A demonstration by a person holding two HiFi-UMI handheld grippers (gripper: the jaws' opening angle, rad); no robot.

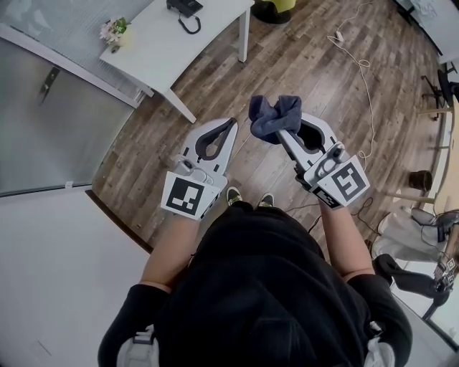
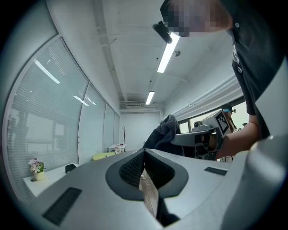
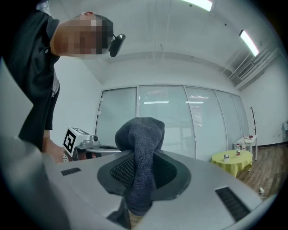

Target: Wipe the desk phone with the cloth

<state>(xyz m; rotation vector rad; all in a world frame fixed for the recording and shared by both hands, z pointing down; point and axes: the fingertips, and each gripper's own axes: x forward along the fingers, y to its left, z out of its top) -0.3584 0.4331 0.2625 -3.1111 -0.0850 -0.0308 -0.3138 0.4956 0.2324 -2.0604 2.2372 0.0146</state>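
Jaws of the right gripper are pressed together on a dark blue-grey cloth, which passes up between them and bunches in a loose hump above the tips; in the head view it sits crumpled at the front end of that gripper, up in the air over the wooden floor. Jaws of the left gripper meet at the tips with nothing between them, and only a thin slit further back shows a strip of floor. Both grippers are side by side at about the same height in front of the person, near each other but apart, each with its marker cube at the end nearest the person. The desk phone stands on a white table at the top of the head view, well apart from both grippers and from the cloth, with its coiled cord lying just beside it on the tabletop. A small pot of flowers stands at the left end of the same table, next to a glass wall. A white cable trails across the floor to the right, and the person's shoes show just below the grippers
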